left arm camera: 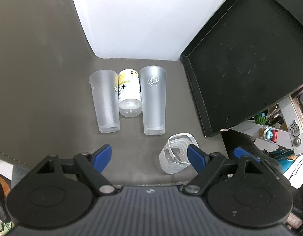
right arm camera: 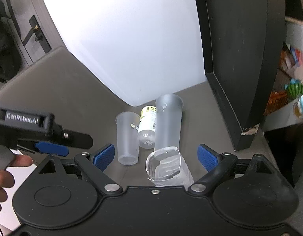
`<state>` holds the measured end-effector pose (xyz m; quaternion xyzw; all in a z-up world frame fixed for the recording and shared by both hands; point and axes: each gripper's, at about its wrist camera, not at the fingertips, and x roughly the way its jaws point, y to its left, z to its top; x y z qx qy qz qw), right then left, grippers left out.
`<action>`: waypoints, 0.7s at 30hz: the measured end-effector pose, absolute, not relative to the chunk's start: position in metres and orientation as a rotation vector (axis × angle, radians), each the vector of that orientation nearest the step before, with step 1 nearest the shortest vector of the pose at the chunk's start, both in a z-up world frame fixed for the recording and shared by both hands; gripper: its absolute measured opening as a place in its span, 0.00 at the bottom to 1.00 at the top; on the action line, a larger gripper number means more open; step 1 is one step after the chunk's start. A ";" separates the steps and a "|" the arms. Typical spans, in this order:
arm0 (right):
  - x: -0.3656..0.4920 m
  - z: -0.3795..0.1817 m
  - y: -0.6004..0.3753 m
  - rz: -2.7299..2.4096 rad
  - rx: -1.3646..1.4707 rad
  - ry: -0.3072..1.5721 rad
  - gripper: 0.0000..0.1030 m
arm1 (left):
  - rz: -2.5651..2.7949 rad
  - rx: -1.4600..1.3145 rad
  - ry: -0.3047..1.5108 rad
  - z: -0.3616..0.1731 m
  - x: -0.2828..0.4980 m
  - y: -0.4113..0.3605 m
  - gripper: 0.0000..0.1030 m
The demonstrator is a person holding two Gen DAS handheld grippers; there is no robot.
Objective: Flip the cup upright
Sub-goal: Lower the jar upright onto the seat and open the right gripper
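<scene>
Two frosted plastic cups stand upside down on the grey table: a left one (left arm camera: 106, 102) (right arm camera: 126, 137) and a taller right one (left arm camera: 153, 100) (right arm camera: 168, 123) with a white logo. A clear short cup (left arm camera: 176, 155) (right arm camera: 167, 167) stands near the table's front edge. My left gripper (left arm camera: 149, 157) is open and empty, its right fingertip just in front of the clear cup. My right gripper (right arm camera: 156, 156) is open, and the clear cup sits between its fingers without touching them. The left gripper also shows at the left of the right wrist view (right arm camera: 51, 147).
A plastic bottle (left arm camera: 129, 93) (right arm camera: 148, 126) with a yellow label lies between the two frosted cups. A black tray (left arm camera: 240, 59) leans at the right. A white panel (left arm camera: 141, 19) stands behind the cups. Shelves with toys (left arm camera: 267, 131) are beyond the table's right edge.
</scene>
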<state>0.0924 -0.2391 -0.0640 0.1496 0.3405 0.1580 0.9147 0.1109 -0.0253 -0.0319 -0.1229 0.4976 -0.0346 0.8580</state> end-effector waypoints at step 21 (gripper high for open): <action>0.061 0.001 -0.253 0.319 0.204 0.716 1.00 | -0.009 -0.223 0.968 -0.016 0.048 -0.019 0.81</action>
